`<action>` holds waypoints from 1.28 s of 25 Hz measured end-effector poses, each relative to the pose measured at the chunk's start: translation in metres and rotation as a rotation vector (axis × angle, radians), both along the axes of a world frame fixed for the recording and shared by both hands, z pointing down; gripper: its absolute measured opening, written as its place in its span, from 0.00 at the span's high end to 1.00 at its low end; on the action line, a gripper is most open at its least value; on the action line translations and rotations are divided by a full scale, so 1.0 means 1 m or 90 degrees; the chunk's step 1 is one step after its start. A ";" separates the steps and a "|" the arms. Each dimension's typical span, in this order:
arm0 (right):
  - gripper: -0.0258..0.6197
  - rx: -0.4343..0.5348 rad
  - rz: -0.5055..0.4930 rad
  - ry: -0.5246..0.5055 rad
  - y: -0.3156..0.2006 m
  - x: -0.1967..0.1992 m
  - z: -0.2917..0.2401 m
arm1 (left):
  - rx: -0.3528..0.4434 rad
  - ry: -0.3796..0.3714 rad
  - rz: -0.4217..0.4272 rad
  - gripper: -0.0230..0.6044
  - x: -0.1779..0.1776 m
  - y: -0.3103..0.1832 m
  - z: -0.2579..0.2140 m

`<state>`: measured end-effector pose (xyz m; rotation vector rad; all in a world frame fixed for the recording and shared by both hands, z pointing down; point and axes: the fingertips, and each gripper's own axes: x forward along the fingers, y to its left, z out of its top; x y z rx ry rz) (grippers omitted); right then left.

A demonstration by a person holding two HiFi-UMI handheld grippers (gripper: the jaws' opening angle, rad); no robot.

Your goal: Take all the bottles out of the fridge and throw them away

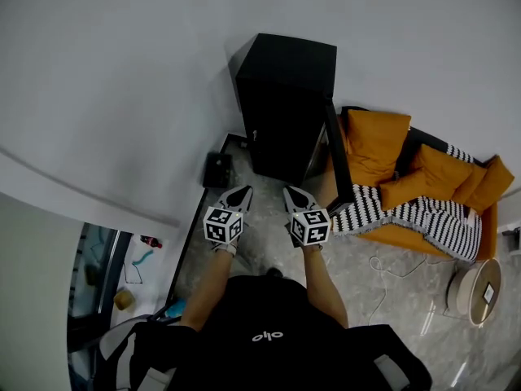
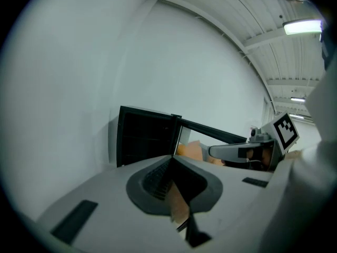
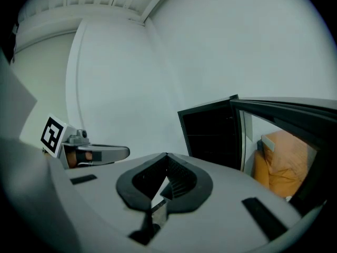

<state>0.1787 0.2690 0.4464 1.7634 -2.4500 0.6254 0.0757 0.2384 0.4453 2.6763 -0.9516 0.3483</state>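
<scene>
A small black fridge (image 1: 285,104) stands against the white wall, its door (image 1: 338,157) swung open to the right. No bottle shows in any view; the fridge's inside (image 2: 145,141) is dark. My left gripper (image 1: 241,192) and right gripper (image 1: 291,192) are held side by side just short of the fridge, both pointing at it. Each has its jaws shut with nothing between them. In the left gripper view the left gripper (image 2: 172,159) faces the fridge, with the right gripper (image 2: 231,152) beside it. In the right gripper view the right gripper (image 3: 167,156) faces the open fridge (image 3: 210,136).
An orange sofa (image 1: 374,141) with cushions and a striped blanket (image 1: 423,214) stands right of the open door. A small black box (image 1: 218,169) sits on the floor by the wall left of the fridge. A white cable (image 1: 383,275) and a round white unit (image 1: 476,287) lie at the right.
</scene>
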 end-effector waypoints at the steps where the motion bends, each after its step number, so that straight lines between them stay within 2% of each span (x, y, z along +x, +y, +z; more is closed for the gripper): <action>1: 0.95 0.000 -0.002 -0.003 0.005 0.001 0.000 | 0.000 -0.003 -0.003 0.95 -0.001 0.005 -0.001; 8: 0.95 0.002 -0.026 -0.015 0.025 -0.007 -0.003 | 0.000 -0.021 -0.011 0.95 -0.011 0.028 -0.002; 13: 0.95 0.005 -0.042 -0.021 0.023 -0.027 -0.004 | 0.013 -0.028 -0.022 0.95 -0.040 0.035 -0.008; 22: 0.95 0.015 -0.099 0.016 0.018 -0.116 -0.012 | 0.024 -0.007 -0.070 0.95 -0.127 0.037 -0.016; 26: 0.95 0.018 -0.128 0.048 0.022 -0.158 -0.014 | 0.023 0.007 -0.073 0.95 -0.158 0.037 -0.016; 32: 0.95 0.017 -0.136 0.072 0.023 -0.205 -0.018 | 0.019 0.024 -0.069 0.95 -0.198 0.037 -0.020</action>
